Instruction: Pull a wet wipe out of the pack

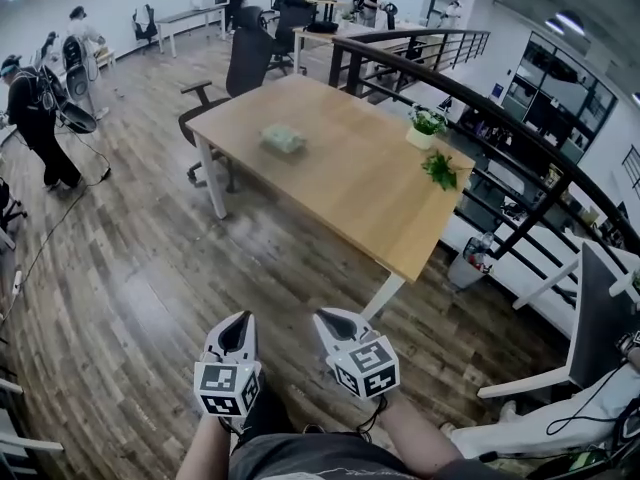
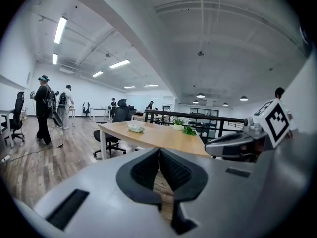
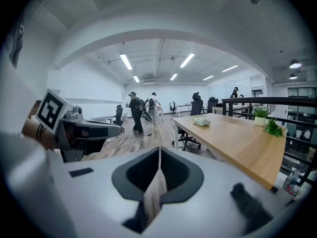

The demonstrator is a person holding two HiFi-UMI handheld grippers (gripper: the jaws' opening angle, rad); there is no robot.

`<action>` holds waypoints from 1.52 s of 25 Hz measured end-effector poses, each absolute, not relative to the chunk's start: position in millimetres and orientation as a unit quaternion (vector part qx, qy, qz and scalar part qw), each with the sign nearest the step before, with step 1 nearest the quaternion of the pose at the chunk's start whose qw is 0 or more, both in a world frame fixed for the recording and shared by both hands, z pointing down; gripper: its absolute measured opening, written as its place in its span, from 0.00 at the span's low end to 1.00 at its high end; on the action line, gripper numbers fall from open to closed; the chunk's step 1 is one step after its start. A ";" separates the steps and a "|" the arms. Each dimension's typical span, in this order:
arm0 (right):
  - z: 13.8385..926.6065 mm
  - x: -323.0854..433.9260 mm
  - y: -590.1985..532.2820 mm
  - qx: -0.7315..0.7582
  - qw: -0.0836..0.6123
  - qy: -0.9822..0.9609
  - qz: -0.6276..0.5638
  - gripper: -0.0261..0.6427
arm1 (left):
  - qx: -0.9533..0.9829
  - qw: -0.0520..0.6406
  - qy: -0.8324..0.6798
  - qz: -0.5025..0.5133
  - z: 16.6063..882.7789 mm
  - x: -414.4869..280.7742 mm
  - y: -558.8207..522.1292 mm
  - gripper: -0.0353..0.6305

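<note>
The wet wipe pack (image 1: pixel 283 139) is a pale green packet lying near the far left part of a long wooden table (image 1: pixel 340 183). It shows small in the left gripper view as the pack (image 2: pixel 135 128) and in the right gripper view as the pack (image 3: pixel 201 122). My left gripper (image 1: pixel 240 325) and right gripper (image 1: pixel 329 319) hang side by side over the floor, well short of the table's near corner. Both are shut with nothing between the jaws. The left gripper (image 2: pixel 159 152) and right gripper (image 3: pixel 159 151) point roughly toward the table.
A small potted plant (image 1: pixel 426 125) and a loose green sprig (image 1: pixel 440 169) sit at the table's right edge. A black office chair (image 1: pixel 237 76) stands behind the table. A black railing (image 1: pixel 520 133) runs along the right. People stand at the far left (image 1: pixel 32 118).
</note>
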State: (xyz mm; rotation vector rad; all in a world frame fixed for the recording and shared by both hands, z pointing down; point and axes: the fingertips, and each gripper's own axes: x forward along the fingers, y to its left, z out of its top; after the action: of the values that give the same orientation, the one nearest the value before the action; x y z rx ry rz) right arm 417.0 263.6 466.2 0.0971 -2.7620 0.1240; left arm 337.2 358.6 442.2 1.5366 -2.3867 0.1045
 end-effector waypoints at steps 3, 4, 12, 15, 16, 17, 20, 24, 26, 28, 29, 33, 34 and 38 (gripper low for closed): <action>468.3 377.6 253.3 0.038 0.188 -0.981 0.037 0.08 | 0.544 0.139 -0.826 0.047 443.7 302.2 345.6 0.07; 469.4 362.8 250.0 0.037 0.189 -0.981 0.034 0.08 | 0.545 0.138 -0.826 0.042 442.9 288.1 341.1 0.07; 473.7 246.2 224.0 0.040 0.203 -0.978 0.020 0.08 | 0.550 0.139 -0.823 0.031 438.2 167.4 314.4 0.07; 465.8 208.7 212.0 0.049 0.198 -0.979 0.028 0.08 | 0.549 0.146 -0.822 0.036 438.3 124.9 304.6 0.07; 464.1 197.8 207.0 0.056 0.196 -0.979 0.031 0.08 | 0.552 0.147 -0.820 0.041 438.4 112.6 300.5 0.07; 463.4 187.3 201.9 0.065 0.195 -0.978 0.034 0.08 | 0.555 0.146 -0.818 0.045 437.9 101.1 296.4 0.07; 464.0 154.8 188.8 0.083 0.197 -0.976 0.034 0.08 | 0.562 0.145 -0.814 0.038 435.0 65.8 286.6 0.07; 465.2 119.0 173.7 0.100 0.198 -0.975 0.030 0.08 | 0.571 0.149 -0.807 0.024 434.2 21.5 272.9 0.07; 468.2 107.6 167.5 0.103 0.204 -0.973 0.032 0.08 | 0.572 0.151 -0.806 0.023 434.9 3.9 266.1 0.07; 472.2 98.4 160.6 0.104 0.210 -0.971 0.034 0.08 | 0.574 0.158 -0.803 0.015 437.2 -10.5 258.1 0.07; 474.7 93.0 154.8 0.107 0.212 -0.971 0.034 0.08 | 0.575 0.161 -0.802 0.011 439.3 -17.8 252.5 0.07; 485.1 60.8 122.8 0.118 0.211 -0.969 0.043 0.08 | 0.575 0.171 -0.800 0.012 449.2 -51.4 225.7 0.07; 487.1 52.8 113.3 0.119 0.209 -0.970 0.045 0.08 | 0.575 0.173 -0.800 0.013 451.4 -58.3 218.0 0.07; 497.8 18.4 70.0 0.119 0.203 -0.970 0.054 0.08 | 0.573 0.181 -0.799 0.021 463.2 -87.4 181.0 0.07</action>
State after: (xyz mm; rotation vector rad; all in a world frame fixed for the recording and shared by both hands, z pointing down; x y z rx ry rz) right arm 18.4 70.0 497.8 0.3332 -2.7076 0.1516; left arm -87.4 181.0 463.2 1.6181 -2.2575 0.0587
